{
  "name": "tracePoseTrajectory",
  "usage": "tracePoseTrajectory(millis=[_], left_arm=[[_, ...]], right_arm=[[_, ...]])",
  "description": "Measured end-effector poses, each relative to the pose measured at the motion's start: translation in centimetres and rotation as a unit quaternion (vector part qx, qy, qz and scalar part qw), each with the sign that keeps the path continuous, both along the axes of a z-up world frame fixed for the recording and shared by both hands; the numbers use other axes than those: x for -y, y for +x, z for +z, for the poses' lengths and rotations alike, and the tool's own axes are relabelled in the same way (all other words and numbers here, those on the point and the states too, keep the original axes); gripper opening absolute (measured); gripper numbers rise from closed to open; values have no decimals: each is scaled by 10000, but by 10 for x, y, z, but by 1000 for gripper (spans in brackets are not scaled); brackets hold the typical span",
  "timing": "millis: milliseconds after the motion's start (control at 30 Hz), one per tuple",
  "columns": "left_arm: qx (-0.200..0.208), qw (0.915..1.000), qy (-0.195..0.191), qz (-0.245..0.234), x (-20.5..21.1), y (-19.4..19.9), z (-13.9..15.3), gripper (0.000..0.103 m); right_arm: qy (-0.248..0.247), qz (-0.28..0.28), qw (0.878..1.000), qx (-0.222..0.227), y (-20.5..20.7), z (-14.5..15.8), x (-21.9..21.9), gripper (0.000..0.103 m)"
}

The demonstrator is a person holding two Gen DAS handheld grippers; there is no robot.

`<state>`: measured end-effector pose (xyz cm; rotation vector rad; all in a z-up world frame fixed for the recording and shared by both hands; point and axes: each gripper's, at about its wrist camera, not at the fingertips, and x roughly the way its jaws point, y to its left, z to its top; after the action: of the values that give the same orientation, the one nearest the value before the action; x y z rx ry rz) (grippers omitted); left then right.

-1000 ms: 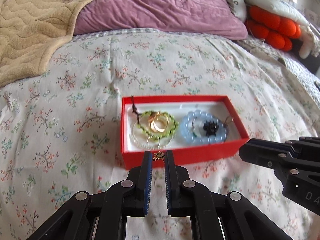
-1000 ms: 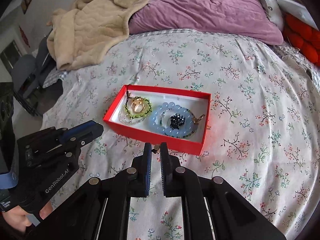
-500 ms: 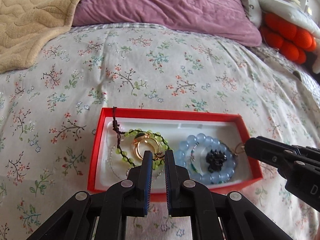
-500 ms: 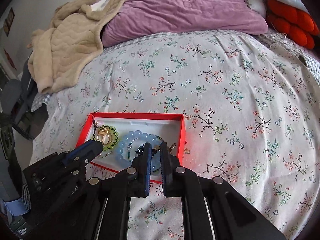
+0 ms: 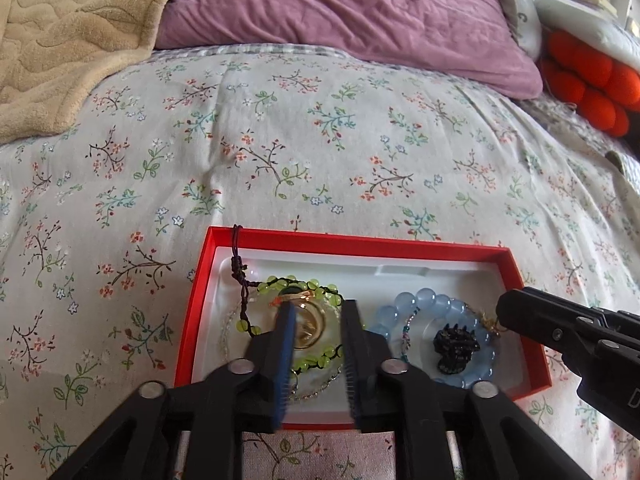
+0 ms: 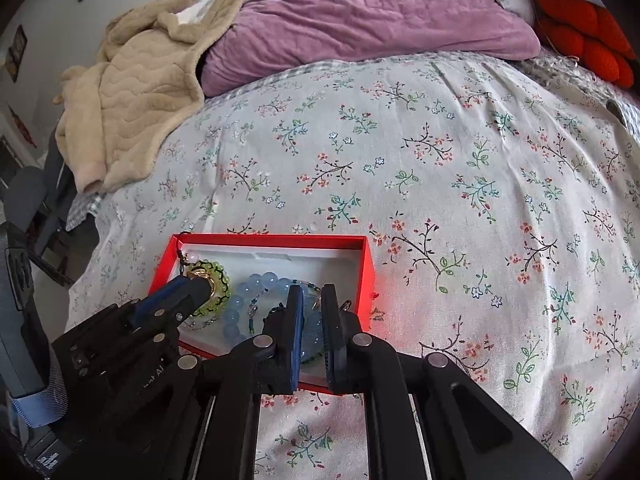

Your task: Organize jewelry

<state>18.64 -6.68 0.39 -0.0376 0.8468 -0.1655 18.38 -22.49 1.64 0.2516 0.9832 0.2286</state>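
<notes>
Box (image 5: 200, 300): a red tray with a white liner is placed on the floral bedspread (image 5: 320, 152); no lid is seen.
Contents, left half: a green bead bracelet (image 5: 272, 282) on a dark cord, a gold ring (image 5: 310, 326) inside it, and a clear bead strand beneath.
Contents, right half: a blue bead bracelet (image 5: 430, 300) with a small black piece (image 5: 456, 346) inside it.
Left gripper (image 5: 318, 310): held over the gold ring; the jaws have just been opening and are parted, with nothing pinched between them.
Right gripper (image 6: 311, 294): held over the blue bracelet at the box's right end; the jaws are pressed nearly together, and whether a small piece is pinched cannot be told.
Done: all visible jewelry is gathered in the box; none is seen loose on the bedspread.
Left: judged to be the release of any last piece and withdrawal of both grippers.
</notes>
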Motion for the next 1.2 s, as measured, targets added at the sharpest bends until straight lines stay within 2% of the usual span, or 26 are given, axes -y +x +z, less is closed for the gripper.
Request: tracePoseTrajectory(millis=[133,300,367,400,433,467,500,533,633,700,767,867,900,933,1000,1200], left_arm=[[22,9999,108,-22,0,-3,2,33],[90,9997,226,-26,-4,-12,7,49],[109,9996,277,-16,-7,-19,10,52],[111,9995,308,-30,-7,-22,11,55],[104,9993,347,-43,-8,-25,12,57],[81,9992,382,-38,-10,-28,13,62],[61,9992,384,-26,-12,-32,13,66],[20,9993,384,12,-15,-35,14,67],[-176,9986,455,218,-25,-44,15,73],[-328,9979,447,346,-31,-51,14,86],[-488,9973,389,396,-37,-59,13,91],[-600,9970,376,321,-40,-73,13,98],[-603,9967,443,311,-40,-78,13,102],[-601,9963,521,318,-40,-83,13,102],[-598,9957,621,326,-40,-90,13,102],[-775,9941,620,431,-45,-109,14,102]], right_arm=[[12,109,9999,-55,0,0,-5,10],[-66,156,9999,-35,-4,4,-5,10],[-82,151,9998,-31,-7,6,-3,11],[-98,132,9999,-37,-9,7,-2,19],[-127,91,9999,-32,-11,9,0,36],[-159,41,9999,-2,-15,11,1,46],[-197,-18,9998,46,-19,14,3,60],[-252,-75,9996,76,-22,16,5,66],[-439,-128,9990,-16,-30,19,7,67],[-643,-144,9977,-132,-36,19,7,67],[-852,-123,9961,-201,-45,18,6,69],[-1054,-35,9940,-298,-59,15,4,80],[-1102,-21,9934,-312,-64,14,4,86],[-1177,-2,9924,-350,-69,13,3,93],[-1340,16,9901,-410,-78,11,1,96],[-1625,173,9855,-464,-107,13,-7,103]])
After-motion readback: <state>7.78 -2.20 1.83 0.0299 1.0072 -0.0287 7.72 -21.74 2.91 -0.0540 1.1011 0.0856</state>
